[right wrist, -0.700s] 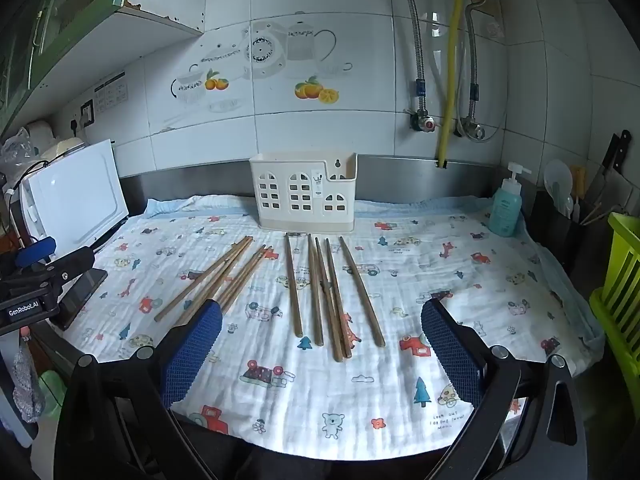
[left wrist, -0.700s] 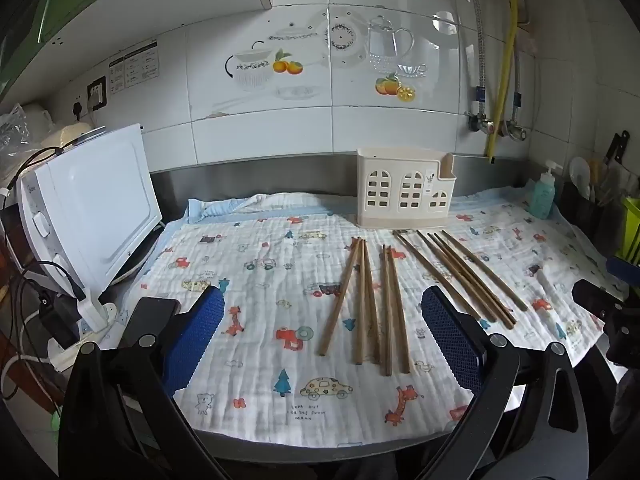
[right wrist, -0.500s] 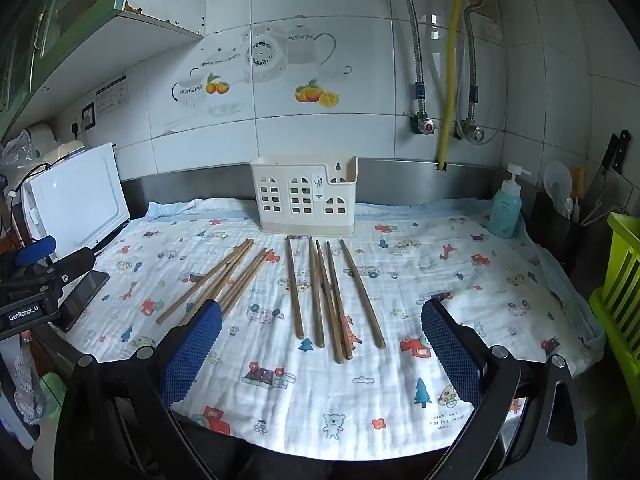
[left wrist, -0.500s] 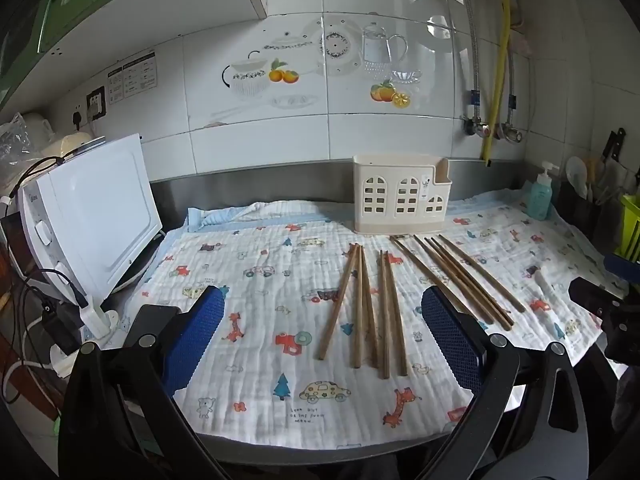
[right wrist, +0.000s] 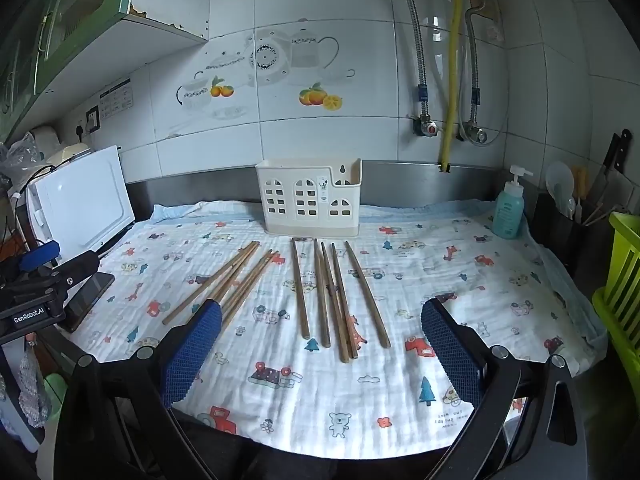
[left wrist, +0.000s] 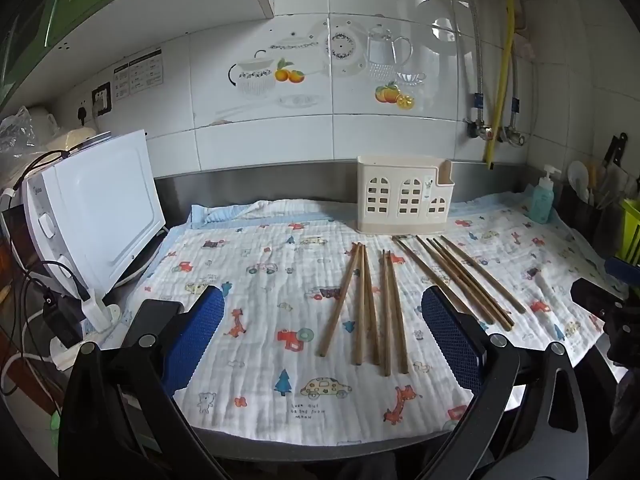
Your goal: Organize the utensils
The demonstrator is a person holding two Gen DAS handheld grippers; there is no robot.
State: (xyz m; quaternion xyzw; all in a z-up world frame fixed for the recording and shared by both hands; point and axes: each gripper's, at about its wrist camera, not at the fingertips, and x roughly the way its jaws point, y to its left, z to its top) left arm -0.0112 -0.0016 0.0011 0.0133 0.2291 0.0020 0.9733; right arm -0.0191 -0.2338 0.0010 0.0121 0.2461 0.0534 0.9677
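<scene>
While both claws gape, chopsticks (right wrist: 320,292) unheld

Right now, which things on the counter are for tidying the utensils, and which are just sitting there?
For the job:
- wooden chopsticks, loose on the cloth
- cream utensil holder, standing behind them
- left gripper and right gripper, both open and holding nothing

Just sitting there:
- patterned cloth
- soap bottle
- white appliance
- green basket
</scene>
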